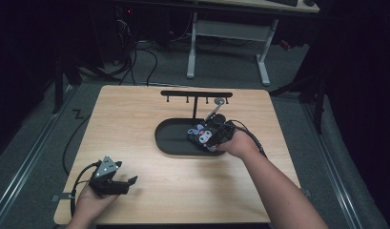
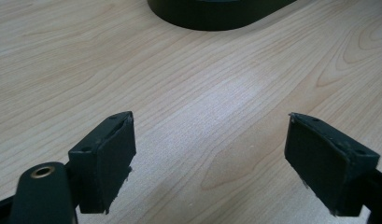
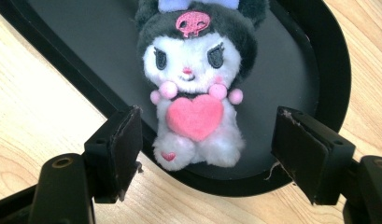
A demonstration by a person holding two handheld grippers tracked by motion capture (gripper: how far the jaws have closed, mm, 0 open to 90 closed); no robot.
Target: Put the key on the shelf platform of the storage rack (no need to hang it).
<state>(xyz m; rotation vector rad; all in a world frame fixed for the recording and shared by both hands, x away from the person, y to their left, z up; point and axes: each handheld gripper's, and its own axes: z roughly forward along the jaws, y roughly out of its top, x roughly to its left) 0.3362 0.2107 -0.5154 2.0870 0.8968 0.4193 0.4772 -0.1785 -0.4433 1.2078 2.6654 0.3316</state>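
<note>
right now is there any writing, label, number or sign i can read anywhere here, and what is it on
There is no readable text in these pictures.
Plush toy: no words; it bears a pink skull emblem on its black hood, a pink heart on its chest and a small pink heart on one foot.
Black tray: no label visible.
Hook rack: no markings visible.

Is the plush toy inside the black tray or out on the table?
In. The plush toy lies on the black tray floor, feet against the near rim; the right gripper stands open around it, pads not touching.
</note>
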